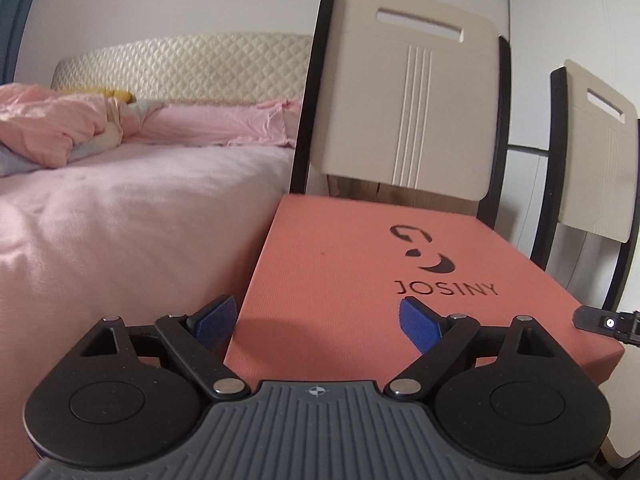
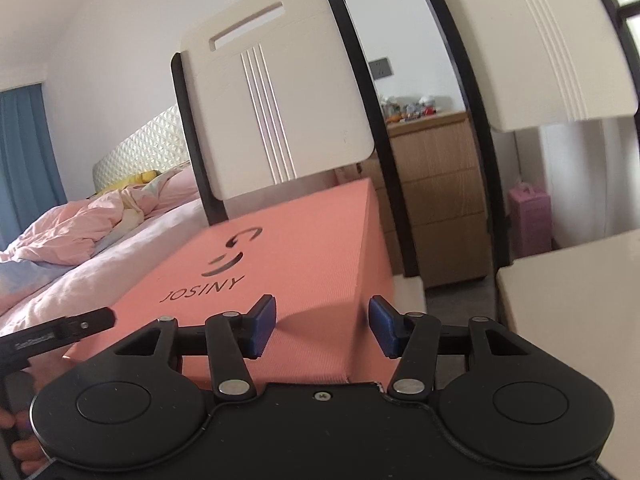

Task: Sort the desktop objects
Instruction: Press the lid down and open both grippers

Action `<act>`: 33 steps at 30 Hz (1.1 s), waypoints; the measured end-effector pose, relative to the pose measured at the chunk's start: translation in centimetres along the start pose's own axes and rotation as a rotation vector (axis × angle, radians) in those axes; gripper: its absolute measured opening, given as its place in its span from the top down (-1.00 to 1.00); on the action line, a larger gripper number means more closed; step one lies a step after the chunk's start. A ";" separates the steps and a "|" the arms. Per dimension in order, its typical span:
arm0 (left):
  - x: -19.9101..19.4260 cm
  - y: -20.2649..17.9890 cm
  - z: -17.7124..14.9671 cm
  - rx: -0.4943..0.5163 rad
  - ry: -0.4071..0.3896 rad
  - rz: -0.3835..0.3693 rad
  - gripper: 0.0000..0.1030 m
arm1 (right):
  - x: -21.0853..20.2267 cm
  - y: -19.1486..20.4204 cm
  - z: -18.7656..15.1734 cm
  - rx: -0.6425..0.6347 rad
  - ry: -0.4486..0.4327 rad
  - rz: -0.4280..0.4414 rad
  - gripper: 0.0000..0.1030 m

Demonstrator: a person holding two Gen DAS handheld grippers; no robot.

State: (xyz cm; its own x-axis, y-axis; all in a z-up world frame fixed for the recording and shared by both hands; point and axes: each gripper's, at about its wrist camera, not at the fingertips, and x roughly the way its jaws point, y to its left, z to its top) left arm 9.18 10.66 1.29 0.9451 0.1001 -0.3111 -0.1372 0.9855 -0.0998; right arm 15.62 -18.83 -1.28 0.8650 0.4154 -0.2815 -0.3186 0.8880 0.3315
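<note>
Left wrist view: salmon box point(image 1: 340, 272) printed JOSINY fills the centre, lid on, lying flat. The left claw point(image 1: 316, 322) hangs over the box's near left corner with its jaws spread wide. One blue pad is off the box's left edge and the other is above the lid; neither presses on anything, so it is released. Just behind the box stands a cream chair back point(image 1: 404, 100) with a black frame. A second chair point(image 1: 600, 152) stands to the right of the box. Left of the box, right alongside it, is the bed point(image 1: 120, 220) with a pale pink sheet. A crumpled pink quilt point(image 1: 48, 128) and a quilted headboard point(image 1: 180, 64) sit further back on that side.

Right wrist view: the right claw point(image 2: 322, 326) sits over the box's near right corner, its jaws narrower than the left's but still visibly apart. One pad is above the lid and one is past the box's right side. No pad is seen pressing the box — not grasping. The box rests on a white seat point(image 2: 410, 292) that shows at its right side. Beyond the box to the right are a wooden dresser point(image 2: 436, 184) with small clutter on top and a pink bag point(image 2: 530, 216) on the floor. Far left of the box hangs a blue curtain point(image 2: 28, 152). The person's fingers point(image 2: 18, 436) show at the lower left edge.
</note>
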 end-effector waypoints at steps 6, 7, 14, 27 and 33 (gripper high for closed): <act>-2.4 -0.4 -0.3 0.006 -0.044 -0.017 -0.81 | -2.2 1.3 0.5 -0.055 -0.033 -0.027 -0.03; -2.9 -0.4 -0.4 0.006 -0.055 -0.019 -0.81 | -2.7 1.5 0.5 -0.063 -0.037 -0.027 -0.03; -6.2 -0.3 -0.6 -0.016 -0.096 -0.045 -0.88 | -6.0 2.7 0.8 -0.123 -0.066 -0.026 -0.04; -11.4 -1.2 -2.0 0.028 -0.132 -0.084 -1.00 | -10.3 5.3 -0.8 -0.179 -0.094 0.004 -0.05; -13.2 -1.4 -2.8 0.051 -0.141 -0.075 -1.00 | -12.2 6.5 -1.8 -0.209 -0.133 0.014 -0.23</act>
State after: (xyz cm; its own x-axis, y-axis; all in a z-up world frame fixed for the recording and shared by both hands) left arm -3.93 7.58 2.86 0.9849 0.0406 -0.1685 -0.0527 0.9963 -0.0683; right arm 2.29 -17.79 2.66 0.8990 0.4103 -0.1531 -0.3918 0.9097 0.1375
